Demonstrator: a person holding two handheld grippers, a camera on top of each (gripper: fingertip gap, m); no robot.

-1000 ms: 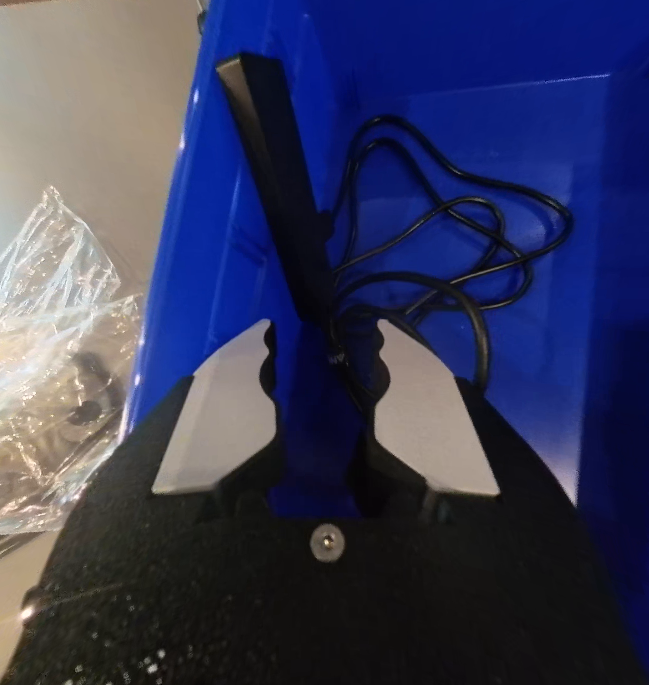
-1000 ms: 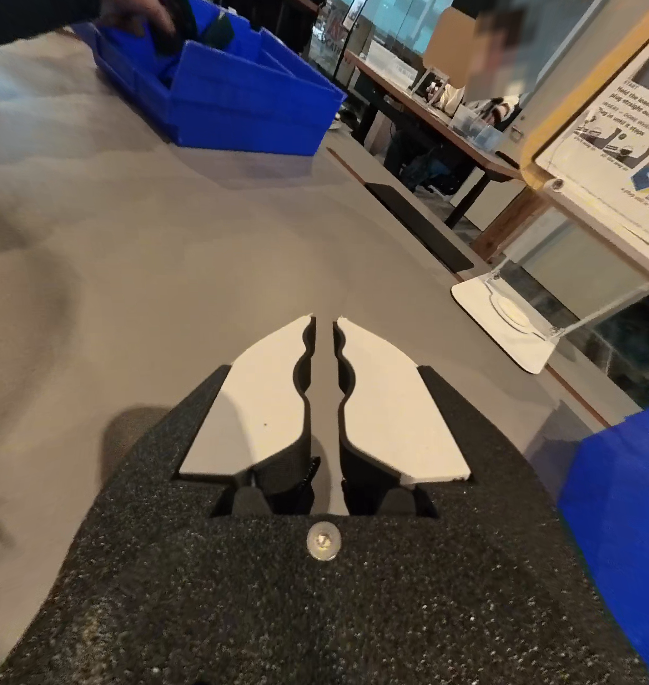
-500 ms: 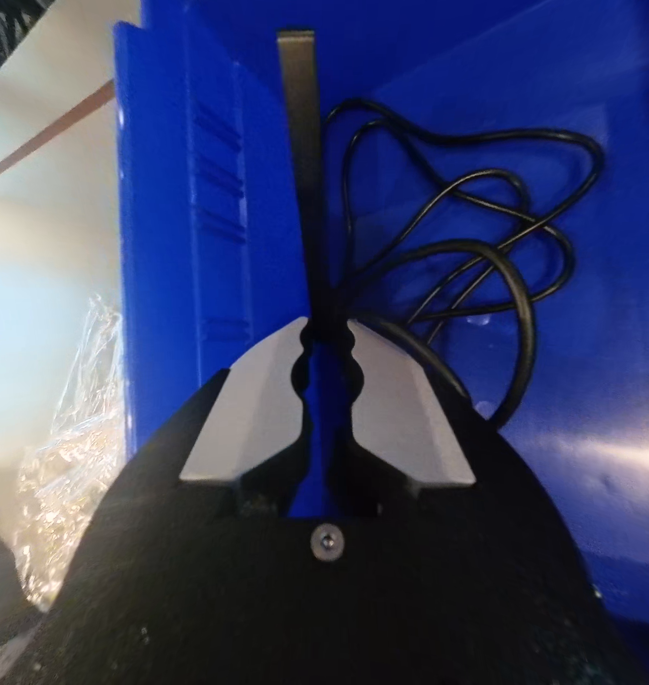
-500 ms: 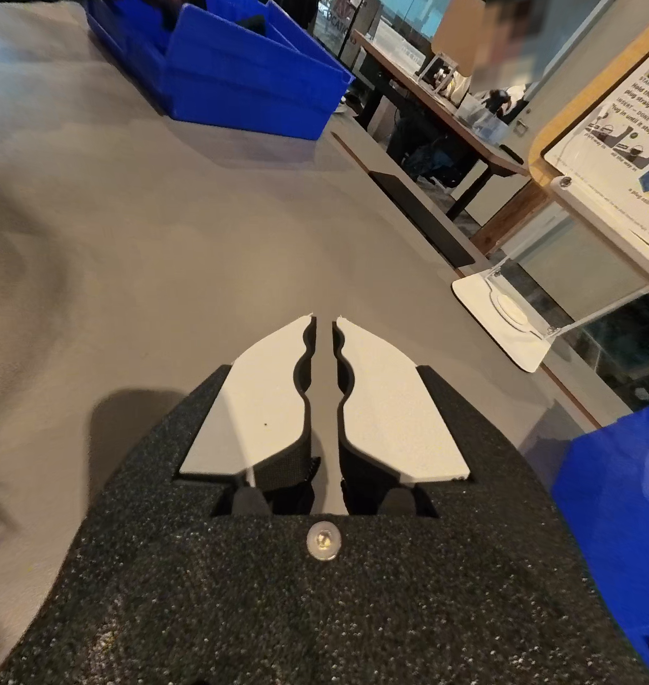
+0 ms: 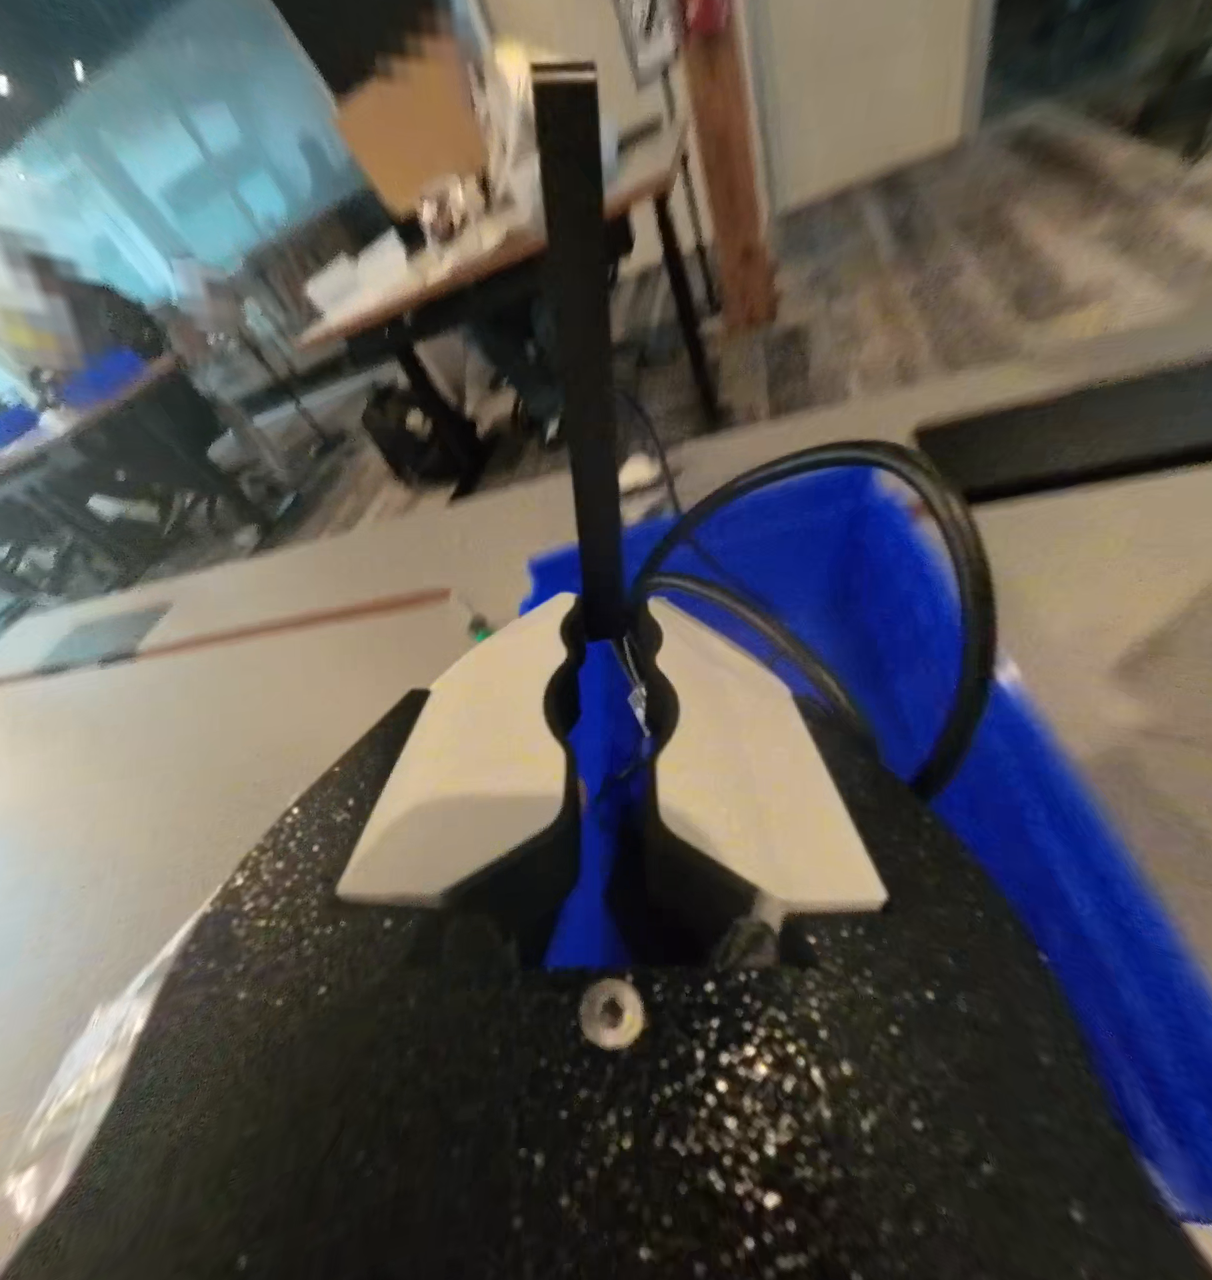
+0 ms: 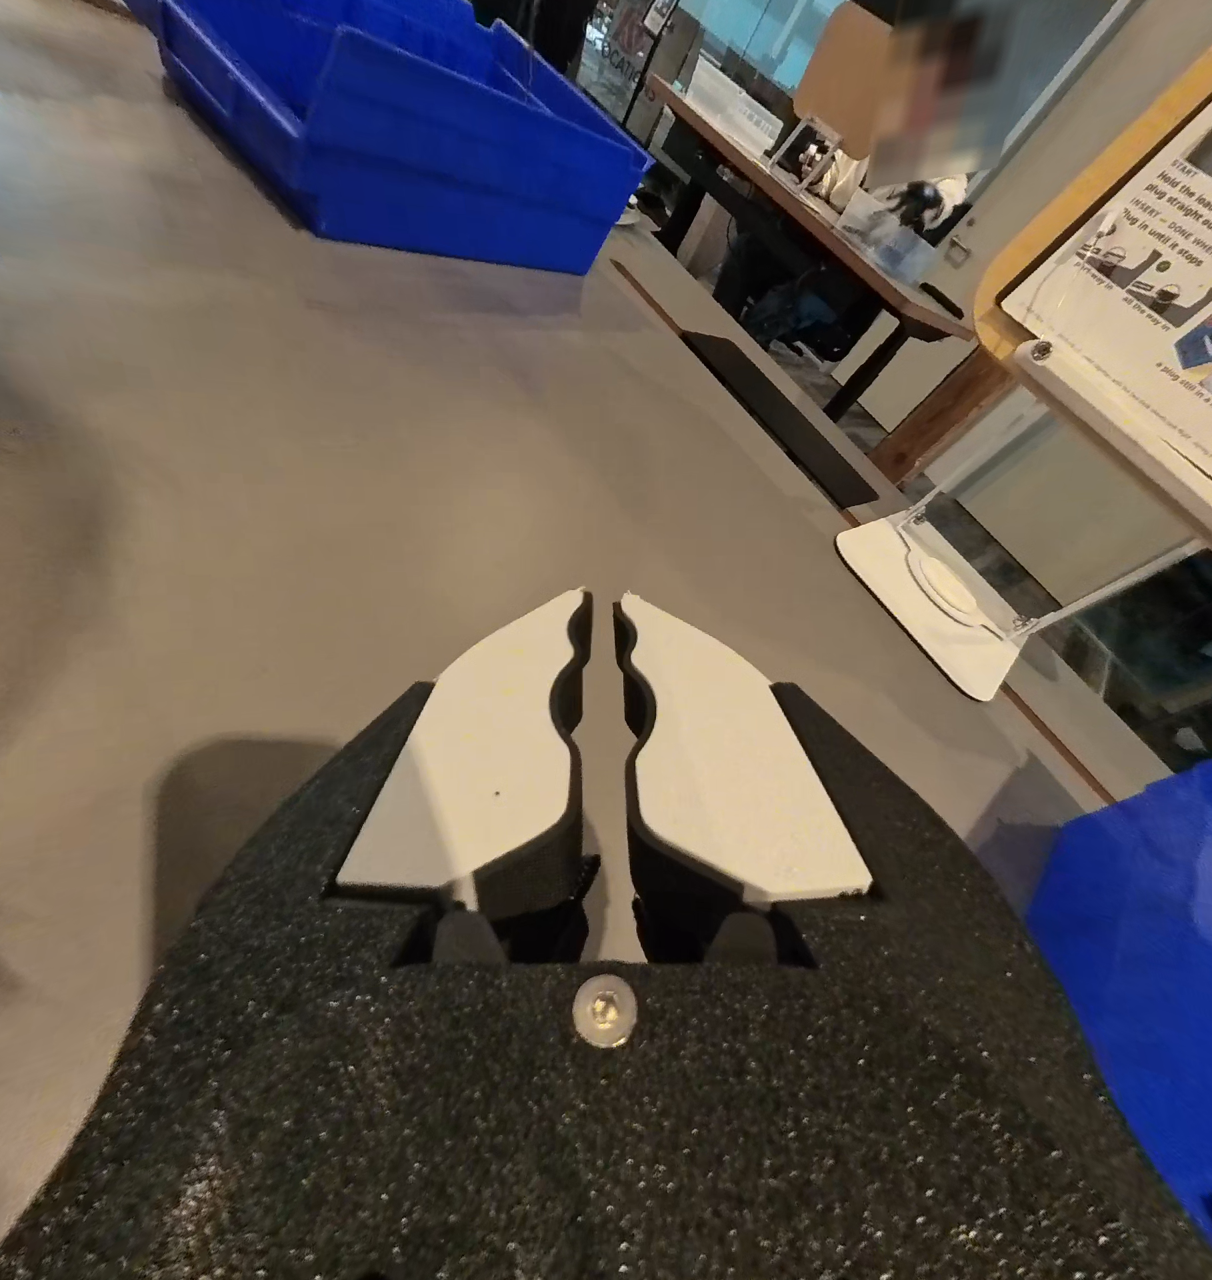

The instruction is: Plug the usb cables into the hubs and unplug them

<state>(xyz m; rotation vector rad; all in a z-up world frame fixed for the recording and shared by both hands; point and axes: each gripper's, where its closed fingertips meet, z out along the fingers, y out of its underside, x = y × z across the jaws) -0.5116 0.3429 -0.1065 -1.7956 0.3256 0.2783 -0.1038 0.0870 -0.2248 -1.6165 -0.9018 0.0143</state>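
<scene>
My left gripper (image 5: pixel 609 609) is shut on the lower end of a long black USB hub (image 5: pixel 579 332), which sticks up and away from the fingers. Black cables (image 5: pixel 936 554) loop from the hub's base down over a blue bin (image 5: pixel 1046 796) to the right. The left wrist view is motion-blurred. My right gripper (image 6: pixel 602 594) is nearly shut and empty, with a thin gap between the fingertips, low over the grey table (image 6: pixel 312 450).
Blue bins (image 6: pixel 437 152) stand at the table's far end in the right wrist view; another blue bin (image 6: pixel 1157 935) is at the near right. An instruction sheet in a clear stand (image 6: pixel 936 589) sits at the right edge. Crinkled clear plastic (image 5: pixel 70 1094) lies lower left in the left wrist view.
My left gripper closed on the hub inside the blue bin and has lifted it up out of the bin, cables trailing. The right gripper has barely moved.
</scene>
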